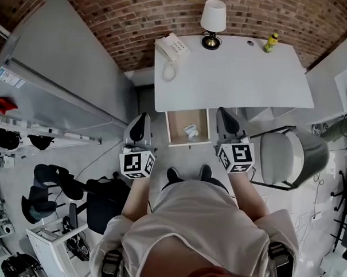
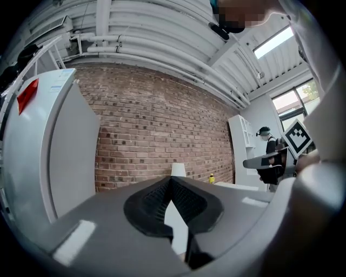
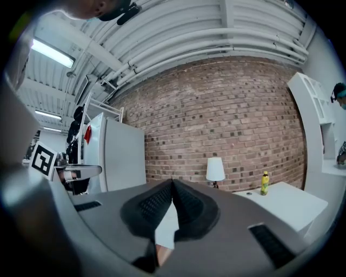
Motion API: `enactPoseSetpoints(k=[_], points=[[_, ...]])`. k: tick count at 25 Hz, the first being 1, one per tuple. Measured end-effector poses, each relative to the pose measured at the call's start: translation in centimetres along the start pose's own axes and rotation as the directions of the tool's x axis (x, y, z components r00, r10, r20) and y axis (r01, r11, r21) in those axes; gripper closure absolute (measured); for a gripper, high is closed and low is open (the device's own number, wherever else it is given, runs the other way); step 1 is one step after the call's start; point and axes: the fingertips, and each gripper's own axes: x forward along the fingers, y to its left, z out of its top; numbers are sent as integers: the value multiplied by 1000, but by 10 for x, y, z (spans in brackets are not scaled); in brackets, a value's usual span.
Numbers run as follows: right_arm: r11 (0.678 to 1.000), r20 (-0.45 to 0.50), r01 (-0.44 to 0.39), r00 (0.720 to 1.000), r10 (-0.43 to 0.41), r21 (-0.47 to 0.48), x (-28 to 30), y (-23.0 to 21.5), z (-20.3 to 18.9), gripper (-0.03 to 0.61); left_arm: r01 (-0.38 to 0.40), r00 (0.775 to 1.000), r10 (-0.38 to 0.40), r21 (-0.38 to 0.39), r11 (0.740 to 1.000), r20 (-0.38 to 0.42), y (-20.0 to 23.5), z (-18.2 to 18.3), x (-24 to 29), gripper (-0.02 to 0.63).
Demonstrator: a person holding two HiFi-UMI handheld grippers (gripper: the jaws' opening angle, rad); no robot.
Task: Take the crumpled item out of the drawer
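The open drawer (image 1: 171,128) juts out from under the white desk (image 1: 234,81) in the head view. Inside it lies a crumpled white item (image 1: 190,131), toward the right side. My left gripper (image 1: 140,118) hangs just left of the drawer and my right gripper (image 1: 225,111) just right of it, both apart from the item. In the left gripper view the left gripper (image 2: 171,179) has its jaws meeting at the tips with nothing held. The right gripper (image 3: 172,181) is likewise shut and empty in its own view. Neither gripper view shows the drawer.
On the desk stand a white telephone (image 1: 172,48), a lamp (image 1: 213,21) and a yellow bottle (image 1: 271,42). A grey chair (image 1: 292,153) sits close to the right gripper. A large white cabinet (image 1: 62,82) stands at the left, a brick wall (image 1: 156,15) behind.
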Motion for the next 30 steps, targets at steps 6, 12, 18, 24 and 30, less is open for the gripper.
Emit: enactPoseSetpoints(k=[6,12,18,24,30], points=[[1000,-88,-5,996,4,-10,22,20,-30,571,25,997,-28,-44,999,-73,26,-37,3,604],[1000,-174,-14,985,15,10,41,20,-78,571,33,989,-43,-74,997,-142,31,-84,16,604],[999,-281,-36,959,37,8,53,14,-148,571,52,974,-83,-147,988,-211,13,-145,21,604],[998,-370,-53,927,62,34,62,16,-228,569,52,947,-124,-237,970,-297,-12,-229,20,604],[996,-451,-71,889,87,53,65,25,-307,569,58,921,-158,-275,960,-356,-26,-304,21,604]])
